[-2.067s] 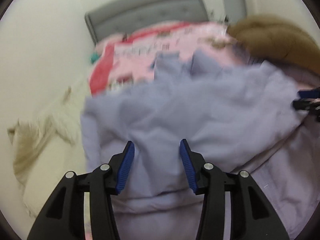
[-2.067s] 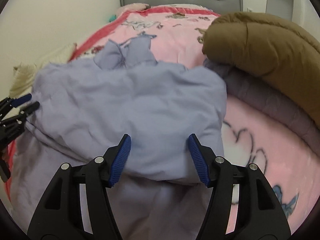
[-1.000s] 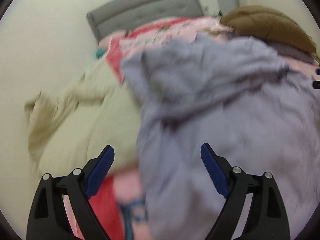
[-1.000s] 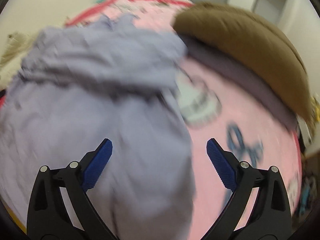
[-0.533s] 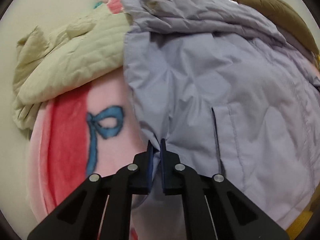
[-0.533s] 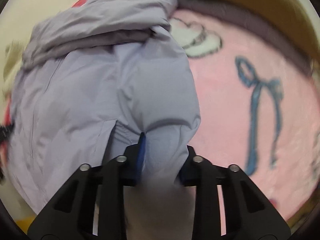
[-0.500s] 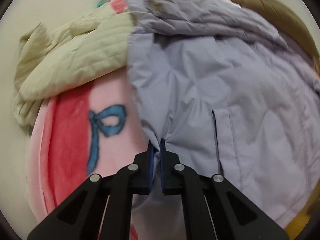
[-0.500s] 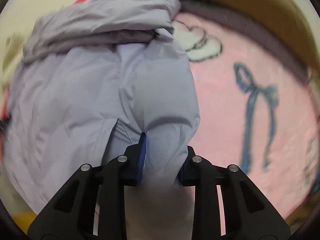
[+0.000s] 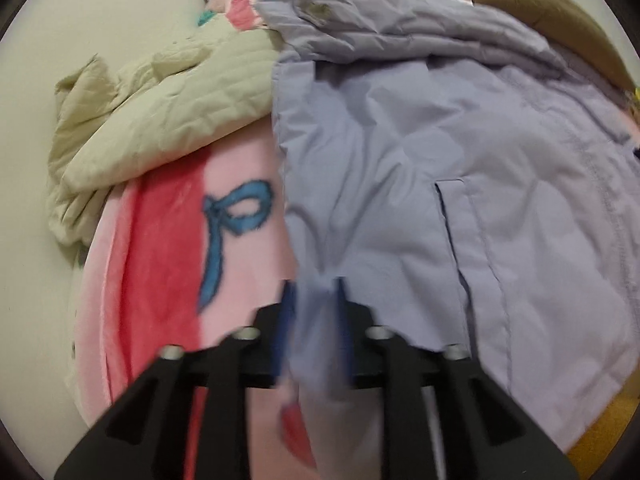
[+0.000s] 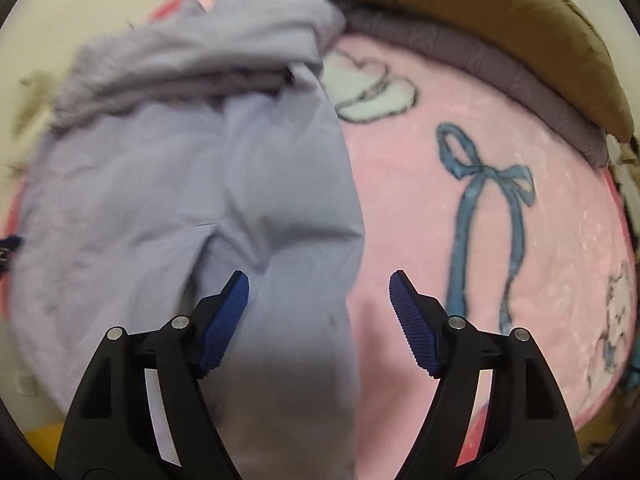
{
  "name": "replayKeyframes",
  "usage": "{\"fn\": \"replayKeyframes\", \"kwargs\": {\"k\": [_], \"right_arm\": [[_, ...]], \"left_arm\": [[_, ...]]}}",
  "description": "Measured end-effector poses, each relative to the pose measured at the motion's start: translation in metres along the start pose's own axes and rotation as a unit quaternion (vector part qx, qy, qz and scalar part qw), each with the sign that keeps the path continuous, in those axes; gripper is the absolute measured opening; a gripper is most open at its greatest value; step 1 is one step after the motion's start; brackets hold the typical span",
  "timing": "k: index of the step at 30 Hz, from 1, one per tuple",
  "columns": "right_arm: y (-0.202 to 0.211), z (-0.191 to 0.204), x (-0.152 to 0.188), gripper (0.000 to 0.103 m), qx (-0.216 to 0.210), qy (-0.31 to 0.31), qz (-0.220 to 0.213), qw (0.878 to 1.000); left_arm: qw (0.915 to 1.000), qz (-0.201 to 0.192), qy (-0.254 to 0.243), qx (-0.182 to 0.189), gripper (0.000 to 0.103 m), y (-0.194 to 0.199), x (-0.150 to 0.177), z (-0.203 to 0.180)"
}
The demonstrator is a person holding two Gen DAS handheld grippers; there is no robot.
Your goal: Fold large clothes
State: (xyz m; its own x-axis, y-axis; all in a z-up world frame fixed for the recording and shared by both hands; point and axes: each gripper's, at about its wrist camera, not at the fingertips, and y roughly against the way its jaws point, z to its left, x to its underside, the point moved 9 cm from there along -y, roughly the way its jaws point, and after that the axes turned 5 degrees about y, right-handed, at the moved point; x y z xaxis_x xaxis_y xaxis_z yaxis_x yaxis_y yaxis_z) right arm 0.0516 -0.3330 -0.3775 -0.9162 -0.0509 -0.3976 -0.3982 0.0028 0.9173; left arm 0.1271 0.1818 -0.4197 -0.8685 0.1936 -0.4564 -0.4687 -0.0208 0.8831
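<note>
Our left gripper (image 9: pixel 314 320) is close to us, at 6 o'clock in the left wrist view. Its jaws are opening, and the bottom edge of the lilac jacket (image 9: pixel 420 168) sits between them, but it is too blurry to tell if the pads are squeezing it. Our right gripper (image 10: pixel 318 312) sits at 6 o'clock in the right wrist view. Its jaws are opening too. They stand wide, and the jacket's other bottom corner lies between them, touching the left pad at most.

We think the hem could slide off the near edge of the bed, because both claws are letting go and the cloth is smooth and slippery.

A bit farther, the jacket lies spread on the pink blanket (image 10: pixel 420 200), filling the middle from 9 to 12 o'clock. It looks puffy, so a fold may spring back open if we let go too fast.

At 10 o'clock in the left view the beige quilt (image 9: pixel 160 100) touches the jacket's side. We could grab it by mistake.

Far off at 1 o'clock lies the brown comforter (image 10: pixel 480 20). The jacket's bunched top is near it and could get pushed against it.
</note>
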Motion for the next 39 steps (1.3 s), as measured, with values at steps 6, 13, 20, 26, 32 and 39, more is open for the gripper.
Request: {"fn": "replayKeyframes", "kwargs": {"k": [6, 13, 20, 26, 32, 39], "right_arm": [[0.048, -0.011, 0.068, 0.074, -0.022, -0.02, 0.029, 0.999], [0.047, 0.01, 0.123, 0.074, -0.049, -0.041, 0.07, 0.995], [0.027, 0.02, 0.148, 0.072, -0.042, -0.061, 0.088, 0.993], [0.03, 0.022, 0.15, 0.046, -0.048, -0.052, 0.098, 0.993], [0.046, 0.028, 0.139, 0.022, -0.051, -0.027, 0.127, 0.99], [0.096, 0.044, 0.1, 0.013, -0.052, -0.005, 0.105, 0.993]], "left_arm": [[0.9985, 0.009, 0.054, -0.001, 0.053, 0.045, 0.044, 0.008], [0.9954, 0.035, 0.087, 0.017, 0.065, 0.062, 0.087, -0.009], [0.9937, 0.046, 0.093, 0.041, 0.065, 0.056, 0.101, -0.024], [0.9894, 0.064, 0.119, 0.054, 0.052, 0.049, 0.103, -0.025], [0.9872, 0.125, 0.096, 0.02, 0.005, 0.059, 0.099, -0.024], [0.9899, 0.115, 0.083, -0.003, 0.003, 0.108, 0.064, -0.02]]}}
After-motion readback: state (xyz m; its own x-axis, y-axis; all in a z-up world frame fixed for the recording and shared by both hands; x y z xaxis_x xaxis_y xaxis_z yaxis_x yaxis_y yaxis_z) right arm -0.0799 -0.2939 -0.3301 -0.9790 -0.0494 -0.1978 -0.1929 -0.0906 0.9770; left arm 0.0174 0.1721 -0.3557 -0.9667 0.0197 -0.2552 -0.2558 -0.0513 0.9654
